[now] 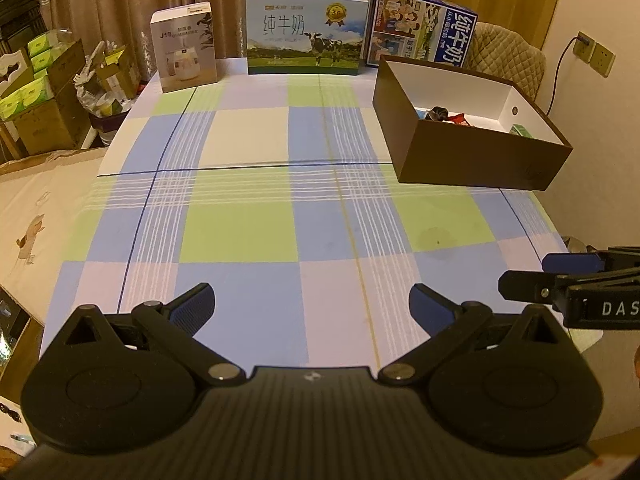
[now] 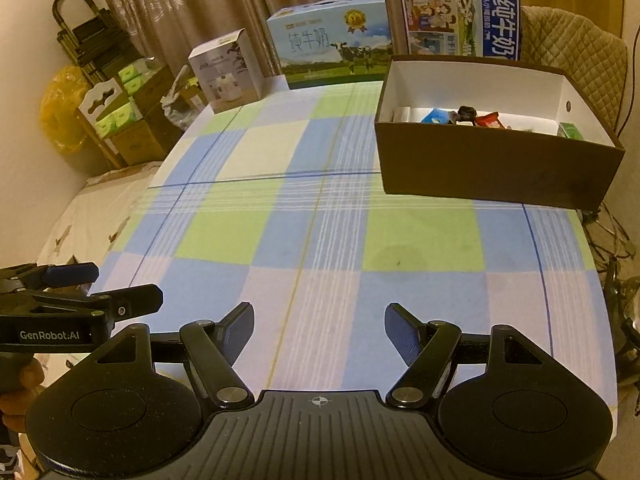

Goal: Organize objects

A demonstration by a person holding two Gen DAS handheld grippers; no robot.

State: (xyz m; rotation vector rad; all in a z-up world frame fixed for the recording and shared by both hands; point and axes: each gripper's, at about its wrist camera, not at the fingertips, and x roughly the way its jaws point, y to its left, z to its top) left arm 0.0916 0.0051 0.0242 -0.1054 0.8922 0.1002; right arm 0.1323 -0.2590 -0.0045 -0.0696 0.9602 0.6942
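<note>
— Start from the left. What does the left gripper [image 1: 312,304] have?

— Nothing. Its jaws stand wide apart over bare checked tablecloth [image 1: 248,236], with no item between the blue pads.

— And across the table, left to right?

— Along the far edge: a white appliance carton [image 1: 186,48] at about eleven o'clock, a milk carton with a cow [image 1: 306,32] at twelve, a blue milk carton [image 1: 424,28] at one. In front of that last one sits the brown box [image 1: 472,136], white inside, holding the small packets [image 1: 444,114] (snack wrappers, by the look; too small to say more).

— So where is the task's thing from the jaws?

— The box lies at about one o'clock from both grippers, well apart from each. Its long axis runs across the right wrist view, slanting away toward the right.

— Which hand is nearer?

— The right gripper [image 2: 320,330], I judge; it is on the box's side. Its jaws are also spread wide and empty.

— Anything loose left to collect?

— None visible on the cloth; the sorting looks nearly or fully done.
</note>
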